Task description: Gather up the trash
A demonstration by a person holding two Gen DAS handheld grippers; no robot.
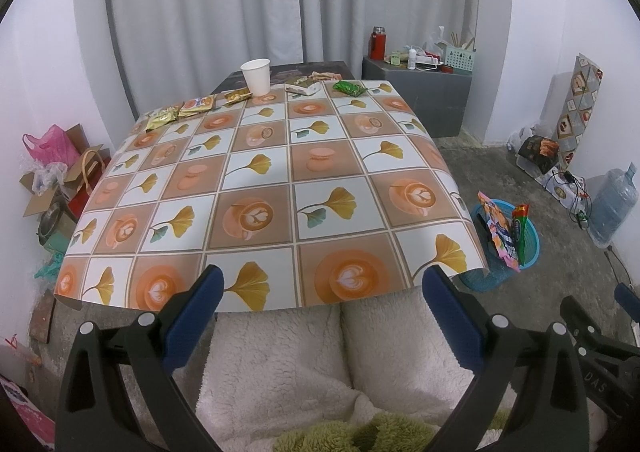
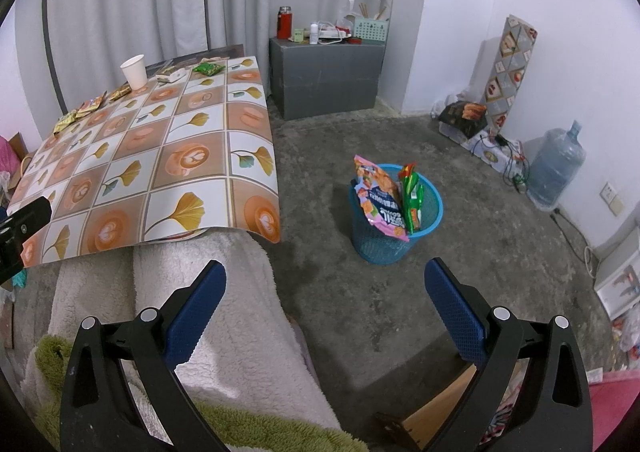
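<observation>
Ahead, the table (image 1: 256, 188) carries a paper cup (image 1: 256, 76) and several wrappers (image 1: 196, 106) along its far edge. Beside it the blue basket (image 2: 400, 240) holds two snack bags (image 2: 380, 200). Both the left gripper (image 1: 320, 292) and right gripper (image 2: 325, 284) hang spread wide, empty.

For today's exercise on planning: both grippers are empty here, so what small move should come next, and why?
Probably reach the open left gripper across the table toward the gold wrapper at its far edge. The bin already holds two packets, while wrappers and a cup remain on the table.
</observation>
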